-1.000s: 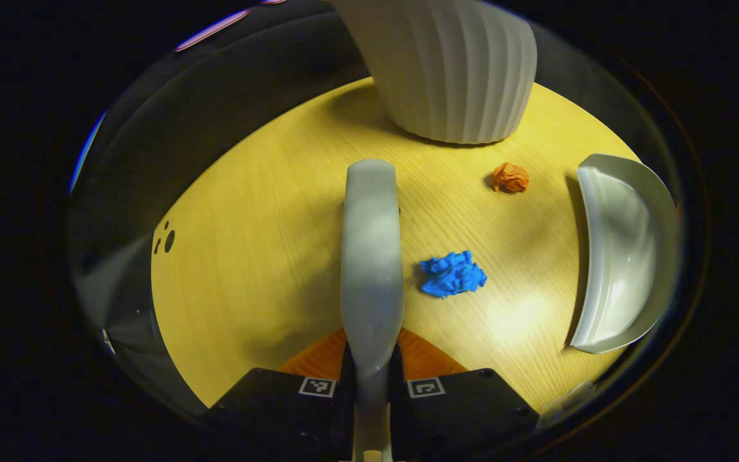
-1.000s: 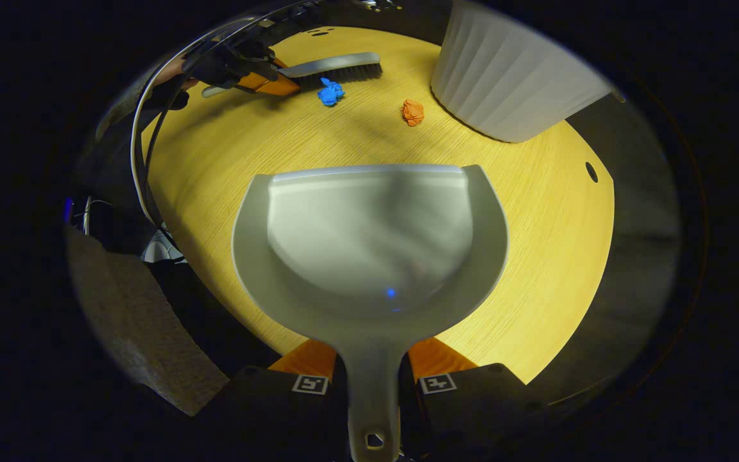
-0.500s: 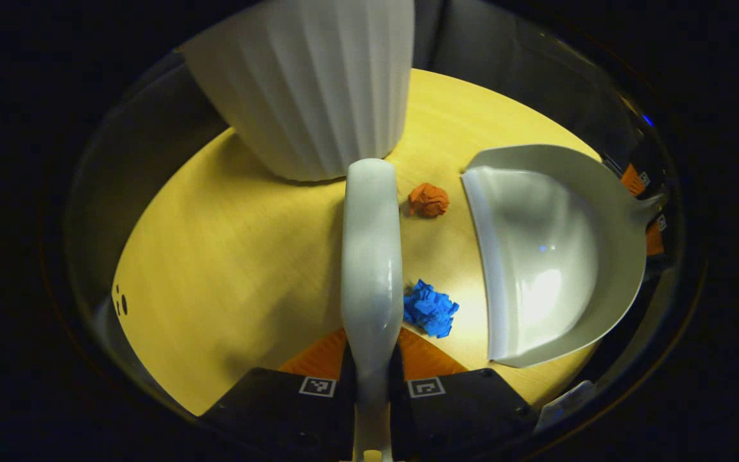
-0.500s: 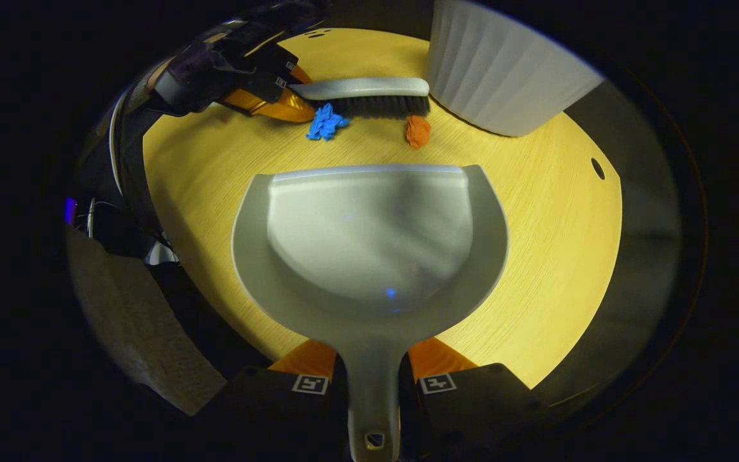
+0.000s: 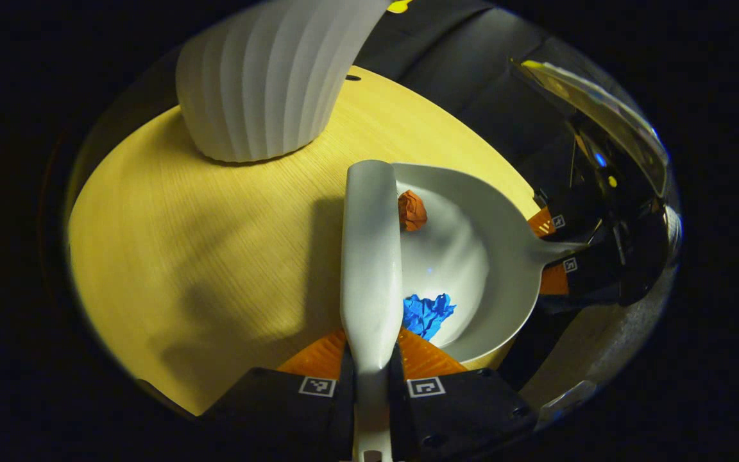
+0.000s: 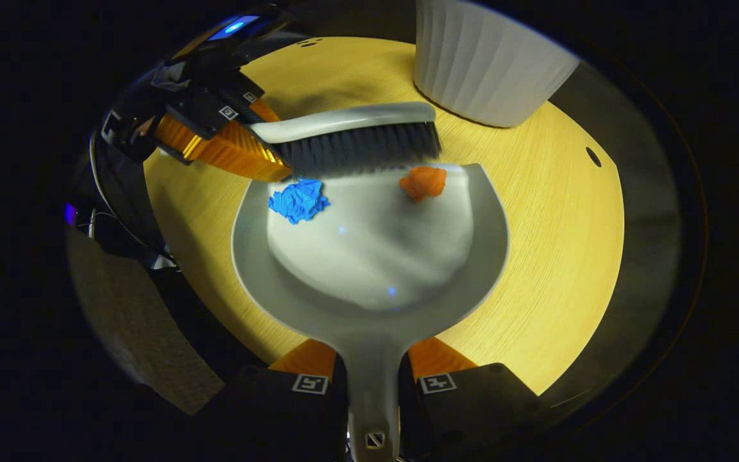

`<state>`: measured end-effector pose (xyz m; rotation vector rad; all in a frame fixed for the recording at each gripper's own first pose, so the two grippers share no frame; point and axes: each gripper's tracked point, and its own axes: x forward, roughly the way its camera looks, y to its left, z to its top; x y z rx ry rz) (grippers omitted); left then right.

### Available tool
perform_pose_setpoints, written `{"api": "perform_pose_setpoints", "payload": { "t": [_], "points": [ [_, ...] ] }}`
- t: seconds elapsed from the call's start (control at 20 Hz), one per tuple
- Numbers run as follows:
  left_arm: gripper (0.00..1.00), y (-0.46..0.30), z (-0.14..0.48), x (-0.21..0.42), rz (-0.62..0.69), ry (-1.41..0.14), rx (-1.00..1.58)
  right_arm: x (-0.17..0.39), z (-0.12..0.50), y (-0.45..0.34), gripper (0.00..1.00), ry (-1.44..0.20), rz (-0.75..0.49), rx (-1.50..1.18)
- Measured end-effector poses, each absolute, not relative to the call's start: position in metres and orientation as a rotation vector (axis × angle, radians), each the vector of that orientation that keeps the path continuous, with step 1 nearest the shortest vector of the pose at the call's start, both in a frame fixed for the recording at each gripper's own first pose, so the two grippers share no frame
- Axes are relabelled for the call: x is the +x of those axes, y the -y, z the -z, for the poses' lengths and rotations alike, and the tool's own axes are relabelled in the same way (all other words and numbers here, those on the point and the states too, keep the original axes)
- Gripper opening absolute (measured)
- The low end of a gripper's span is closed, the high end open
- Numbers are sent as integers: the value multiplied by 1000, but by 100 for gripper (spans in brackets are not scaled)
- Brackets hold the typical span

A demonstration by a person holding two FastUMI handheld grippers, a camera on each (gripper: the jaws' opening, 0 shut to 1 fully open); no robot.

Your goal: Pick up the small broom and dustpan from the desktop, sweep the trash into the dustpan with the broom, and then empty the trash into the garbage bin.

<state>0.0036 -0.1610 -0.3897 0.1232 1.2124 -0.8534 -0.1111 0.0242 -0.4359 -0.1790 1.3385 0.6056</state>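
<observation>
My left gripper (image 5: 371, 359) is shut on the handle of the small grey broom (image 5: 371, 256). In the right gripper view that broom (image 6: 350, 138) has its dark bristles at the front lip of the grey dustpan (image 6: 369, 256). My right gripper (image 6: 373, 369) is shut on the dustpan's handle, and the left gripper (image 6: 215, 138) shows at the upper left. A blue crumpled paper (image 6: 299, 200) and an orange crumpled paper (image 6: 422, 182) lie inside the pan near its lip. In the left gripper view the dustpan (image 5: 491, 256) holds the blue paper (image 5: 427, 314) and the orange paper (image 5: 412, 210).
A white ribbed garbage bin (image 6: 482, 61) stands at the back of the round yellow wooden table (image 6: 555, 244), just beyond the broom's tip. The bin (image 5: 267, 83) appears at the upper left of the left gripper view. Dark floor surrounds the table.
The broom has swept toward the dustpan, pushing the blue and orange papers off the table and over the pan's lip. The dustpan has stayed nearly still.
</observation>
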Motion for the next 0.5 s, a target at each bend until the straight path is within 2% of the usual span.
{"api": "perform_pose_setpoints", "payload": {
  "t": [0.05,0.1,0.15,0.2,0.25,0.3,0.35,0.5],
  "points": [
    [26,160,381,5,835,-1191,107,-112,439,-25,36,-1321,-605,-168],
    [26,159,372,6,813,-1168,92,-112,440,-26,41,-1298,-598,-160],
    [26,155,363,4,787,-1146,79,-111,440,-26,31,-1279,-590,-155],
    [26,148,356,6,750,-1122,73,-109,439,-27,36,-1263,-577,-146],
    [26,136,350,10,706,-1102,74,-110,437,-27,31,-1256,-560,-132],
    [26,121,345,14,649,-1085,78,-113,434,-27,31,-1258,-545,-119],
    [26,103,348,17,587,-1072,88,-114,432,-29,36,-1262,-529,-104],
    [26,32,371,22,431,-1055,133,-114,414,-23,36,-1266,-476,-76]
  ]
}}
